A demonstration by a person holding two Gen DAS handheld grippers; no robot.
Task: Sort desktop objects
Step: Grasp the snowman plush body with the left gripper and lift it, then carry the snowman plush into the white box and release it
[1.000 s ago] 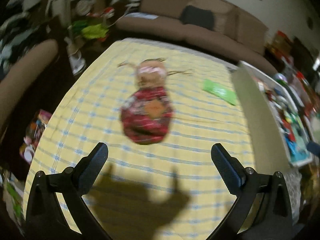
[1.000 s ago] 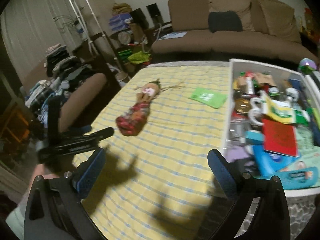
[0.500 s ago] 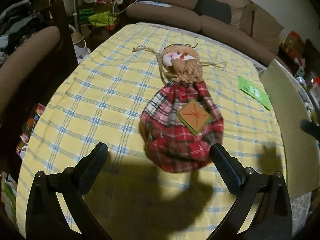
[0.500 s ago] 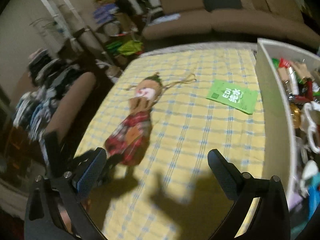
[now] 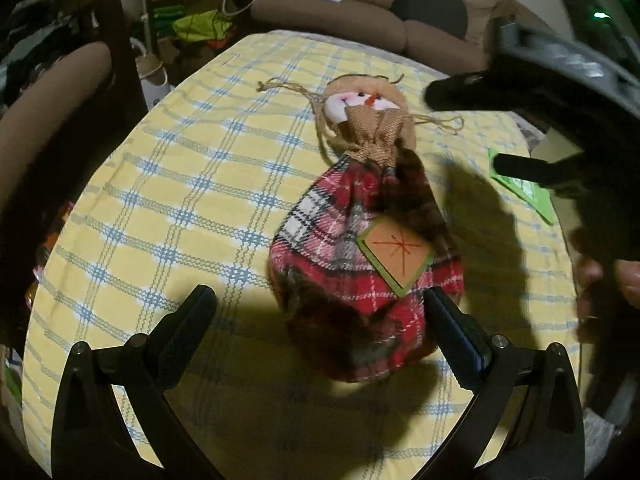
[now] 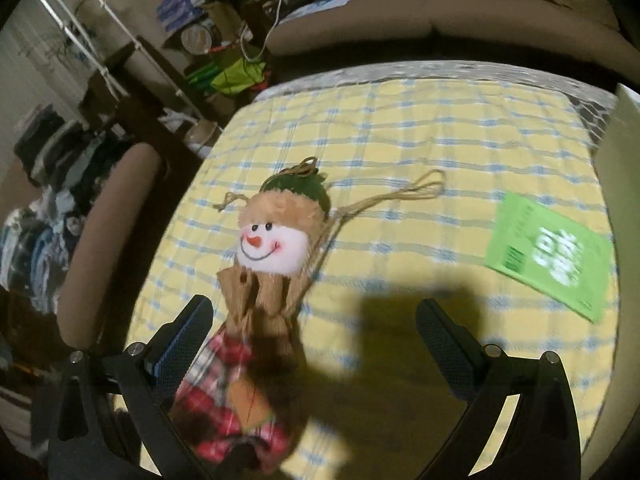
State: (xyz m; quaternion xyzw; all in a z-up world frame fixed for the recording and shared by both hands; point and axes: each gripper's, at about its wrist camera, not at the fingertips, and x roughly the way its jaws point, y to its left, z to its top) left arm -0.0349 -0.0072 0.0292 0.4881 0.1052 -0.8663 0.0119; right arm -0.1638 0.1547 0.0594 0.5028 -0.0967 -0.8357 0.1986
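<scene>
Both my grippers, left (image 5: 320, 328) and right (image 6: 314, 336), have fingers wide open and hold nothing. The doll (image 5: 360, 240) lies on the surface (image 5: 168, 200), its skirt between the left fingers. If I close now, I think only loose cloth is caught and it may slip. The right view alone shows the packet (image 6: 548, 248) whole, though blurred.

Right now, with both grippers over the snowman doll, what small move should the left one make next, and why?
Probably ease the left gripper down and slightly forward, then close. It is open, and the plaid bottom of the doll lies between its fingers, near the right one, on the checked cloth. The right gripper is open too, over the doll's neck.
</scene>
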